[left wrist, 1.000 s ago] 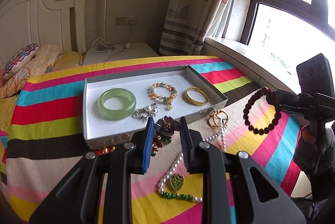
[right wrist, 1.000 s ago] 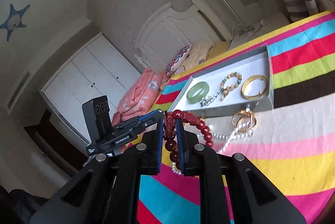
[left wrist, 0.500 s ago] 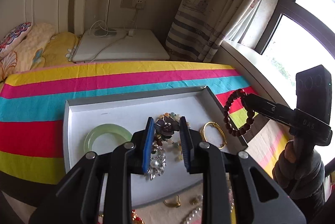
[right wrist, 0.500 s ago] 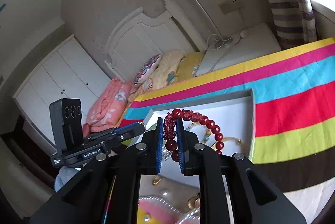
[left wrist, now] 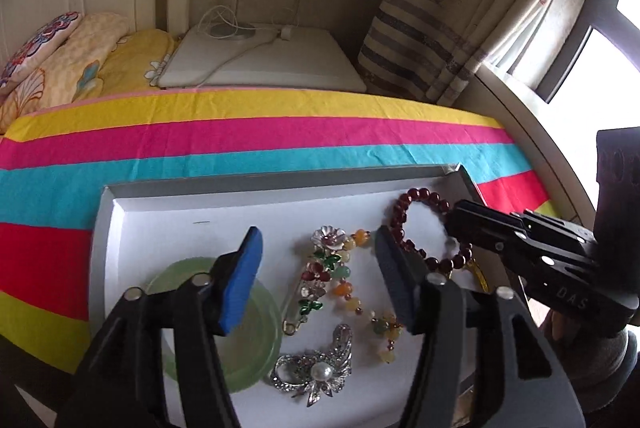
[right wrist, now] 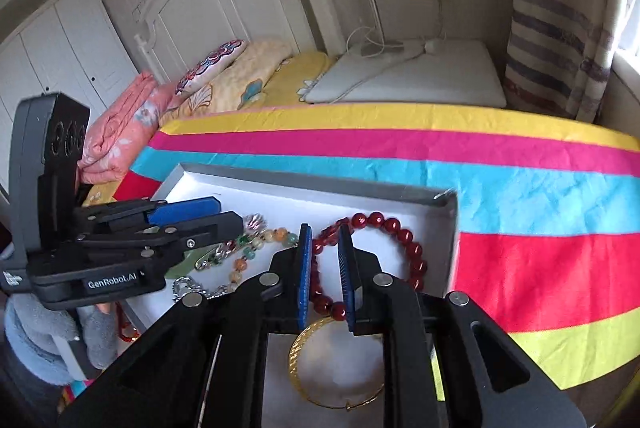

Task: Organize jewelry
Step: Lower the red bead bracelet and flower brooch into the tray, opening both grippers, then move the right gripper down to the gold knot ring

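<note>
Both grippers have travelled over the white tray point(left wrist: 108, 228). Left gripper point(left wrist: 316, 268), opening, has dropped the flower brooch point(left wrist: 320, 268); right gripper point(right wrist: 325, 268), opening around the red bead bracelet point(right wrist: 384, 228) at tray's three o'clock. Next: release, withdraw.

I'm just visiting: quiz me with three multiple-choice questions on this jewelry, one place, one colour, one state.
1. Where is the gold bangle? A on a pillow B in the tray C on the windowsill
2. Which cloth stripe runs just behind the tray? A blue B black C white
3. How does the green bangle lie? A on edge B hanging C flat
Answers: 1 B, it rests on the tray's white floor; 2 A, blue borders the far rim; 3 C, its ring lies flat.
</note>
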Demonstrator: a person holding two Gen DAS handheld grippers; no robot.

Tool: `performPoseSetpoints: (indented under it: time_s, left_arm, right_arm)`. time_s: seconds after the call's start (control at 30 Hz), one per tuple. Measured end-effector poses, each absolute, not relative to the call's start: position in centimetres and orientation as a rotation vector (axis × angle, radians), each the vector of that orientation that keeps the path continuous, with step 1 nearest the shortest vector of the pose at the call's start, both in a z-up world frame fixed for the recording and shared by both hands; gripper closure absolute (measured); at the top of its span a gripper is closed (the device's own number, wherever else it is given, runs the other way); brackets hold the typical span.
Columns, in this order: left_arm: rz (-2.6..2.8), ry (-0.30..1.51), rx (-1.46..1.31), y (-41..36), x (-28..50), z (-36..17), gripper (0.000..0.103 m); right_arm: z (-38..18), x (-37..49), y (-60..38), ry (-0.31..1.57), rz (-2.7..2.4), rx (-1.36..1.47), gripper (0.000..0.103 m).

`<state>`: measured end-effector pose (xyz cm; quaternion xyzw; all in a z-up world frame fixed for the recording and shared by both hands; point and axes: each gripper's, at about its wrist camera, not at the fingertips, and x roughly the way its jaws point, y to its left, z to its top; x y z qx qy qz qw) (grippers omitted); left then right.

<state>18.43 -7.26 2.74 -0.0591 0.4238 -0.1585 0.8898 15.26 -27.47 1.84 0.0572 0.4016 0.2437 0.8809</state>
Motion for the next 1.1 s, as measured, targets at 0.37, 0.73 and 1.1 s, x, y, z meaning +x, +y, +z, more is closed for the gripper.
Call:
performPoseSetpoints:
  time_s: [0.37,0.73,1.1]
  left_arm:
    - [-0.13,0.679,-0.189,-1.7,9.6,5.4,0.003]
    - [-0.092,0.637,-0.204,0.9,-1.1,3.3,0.003]
    - [-0.132,0.729,-0.404,4.1,-2.4,0.5,0.003]
  right_arm:
    - [5.1,6.9,-32.6,0.638,0.508,0.253,0.016]
    - [5.3,-2.2,-34.7,0.437,0.347,0.278,0.016]
    - [0.9,-2.6,-33.9,0.65,0.342,0.271,0.016]
